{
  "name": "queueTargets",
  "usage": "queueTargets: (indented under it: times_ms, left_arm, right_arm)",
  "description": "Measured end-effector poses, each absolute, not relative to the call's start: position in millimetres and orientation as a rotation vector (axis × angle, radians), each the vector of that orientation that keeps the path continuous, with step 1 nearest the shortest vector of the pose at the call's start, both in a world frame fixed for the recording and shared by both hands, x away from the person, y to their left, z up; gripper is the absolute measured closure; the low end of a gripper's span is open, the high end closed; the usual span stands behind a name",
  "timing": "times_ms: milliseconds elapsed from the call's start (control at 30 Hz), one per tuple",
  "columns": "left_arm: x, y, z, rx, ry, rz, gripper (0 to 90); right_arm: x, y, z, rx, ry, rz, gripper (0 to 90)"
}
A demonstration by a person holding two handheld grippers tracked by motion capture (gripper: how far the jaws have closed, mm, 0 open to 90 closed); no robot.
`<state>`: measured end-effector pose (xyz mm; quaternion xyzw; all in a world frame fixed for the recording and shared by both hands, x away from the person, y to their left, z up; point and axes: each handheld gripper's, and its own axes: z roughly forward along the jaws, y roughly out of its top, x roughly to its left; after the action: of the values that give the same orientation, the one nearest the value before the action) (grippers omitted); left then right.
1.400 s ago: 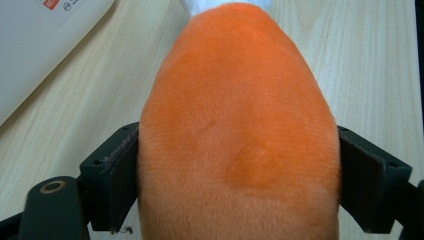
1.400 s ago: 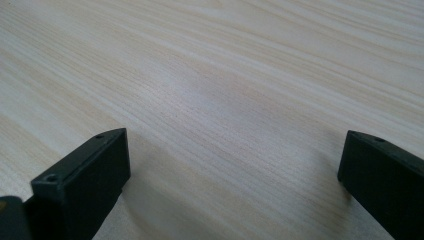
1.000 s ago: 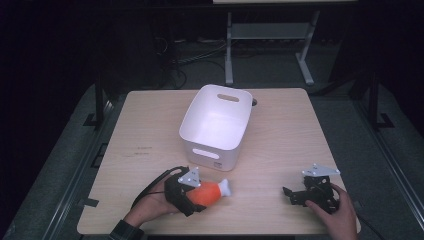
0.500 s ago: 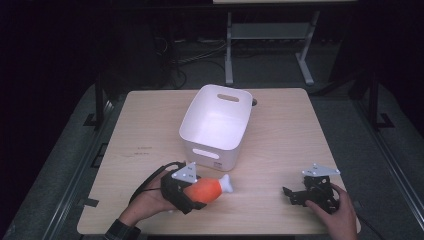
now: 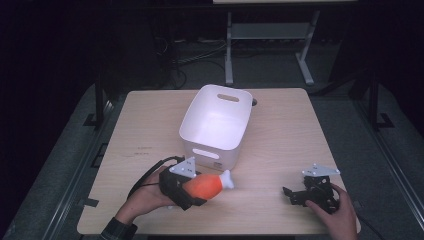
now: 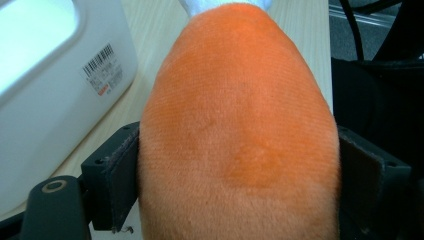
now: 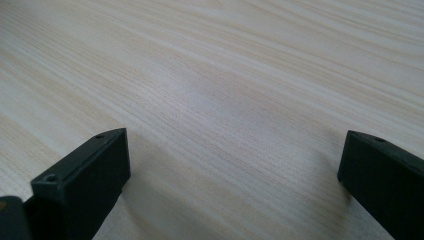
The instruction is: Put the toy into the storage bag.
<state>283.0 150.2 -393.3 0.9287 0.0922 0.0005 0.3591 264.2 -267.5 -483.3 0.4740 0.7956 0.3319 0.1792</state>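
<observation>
Left gripper (image 5: pixel 192 189) clamped the plush toy (image 5: pixel 205 185) near its fat end; right gripper (image 5: pixel 295 196) stood open, empty. The soft toy might squirm loose, perhaps snagging the bin (image 5: pixel 192 145) rim.

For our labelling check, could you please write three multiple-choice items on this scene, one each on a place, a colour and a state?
1. Where is the white bin?
A. at the table's middle
B. on the floor
C. at the right edge

2. What colour is the plush drumstick toy's body?
A. green
B. orange
C. blue

3. How does the left gripper stand?
A. open and empty
B. shut on the toy
C. inside the bin

Answers: 1 A, the high view shows it mid-table; 2 B, orange plush in the left gripper view; 3 B, both jaws press the toy's sides.
</observation>
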Motion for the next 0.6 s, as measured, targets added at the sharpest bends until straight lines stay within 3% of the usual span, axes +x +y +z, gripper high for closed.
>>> queueTargets:
  times_ms: [600]
  left_arm:
    - [290.3, 146.3, -362.8, 2.376, 0.207, -0.014, 15.9]
  right_arm:
    - [264.2, -267.5, -483.3, 1.340, 2.249, 0.938, 0.0]
